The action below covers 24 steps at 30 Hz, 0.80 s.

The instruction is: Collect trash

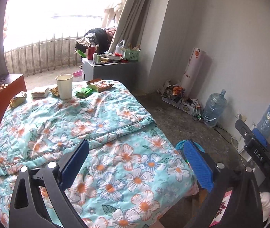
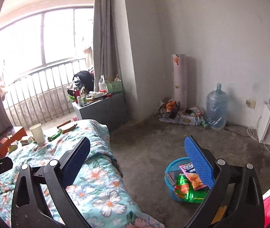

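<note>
Both wrist views look forward and slightly down over the quilted bed [image 1: 100,125] (right view higher), sharing the window wall.

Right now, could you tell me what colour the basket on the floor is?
Blue basket; right wrist view shows it best.

Bare floor [image 2: 150,146] beside bed [image 2: 96,180]

Your left gripper [image 1: 137,163], black-framed with ribbed blue pads on its fingers [image 1: 198,168], stands spread wide with nothing between the pads, pointing forward and somewhat downward. Your right gripper [image 2: 140,163], built the same, is likewise spread wide and empty. In the left wrist view, the black piece at the right edge appears to be your right gripper's finger [image 1: 256,142].
</note>
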Available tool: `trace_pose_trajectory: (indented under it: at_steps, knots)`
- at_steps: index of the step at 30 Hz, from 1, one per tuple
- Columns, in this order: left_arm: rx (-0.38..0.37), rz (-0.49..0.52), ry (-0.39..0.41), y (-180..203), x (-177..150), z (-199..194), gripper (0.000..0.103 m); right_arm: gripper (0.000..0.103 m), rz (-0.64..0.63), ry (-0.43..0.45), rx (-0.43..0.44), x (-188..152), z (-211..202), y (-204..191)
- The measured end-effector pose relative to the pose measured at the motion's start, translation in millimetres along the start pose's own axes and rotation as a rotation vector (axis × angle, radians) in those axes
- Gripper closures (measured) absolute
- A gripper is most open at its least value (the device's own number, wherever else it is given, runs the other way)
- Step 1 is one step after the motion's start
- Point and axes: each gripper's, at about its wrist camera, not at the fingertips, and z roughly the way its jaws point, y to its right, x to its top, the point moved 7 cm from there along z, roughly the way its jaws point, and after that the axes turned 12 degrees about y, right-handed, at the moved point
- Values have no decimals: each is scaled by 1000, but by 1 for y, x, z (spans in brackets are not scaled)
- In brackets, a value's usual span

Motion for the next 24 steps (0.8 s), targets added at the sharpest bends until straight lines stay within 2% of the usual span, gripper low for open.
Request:
trace_pose_trajectory:
  at_steps: [3, 7, 14, 21, 24]
  knots:
    - [67, 31, 11, -8, -7, -7, 6, 8, -104, -26, -1, -7, -8, -13]
    - [117, 50, 25, -14, -16, -19, 6, 8, -142, -40, 12, -13, -22, -20]
    - [164, -18, -29, -21, -41, -27, 6, 8, -221, -80, 46, -27, -36, -34]
    - [223, -69, -112, -33, -66, -23, 6, 8, -222, -170, 107, -58, -44, -47]
    - [238, -77, -122, -35, -72, -23, 6, 8, -227, -186, 126, -65, -47, -51]
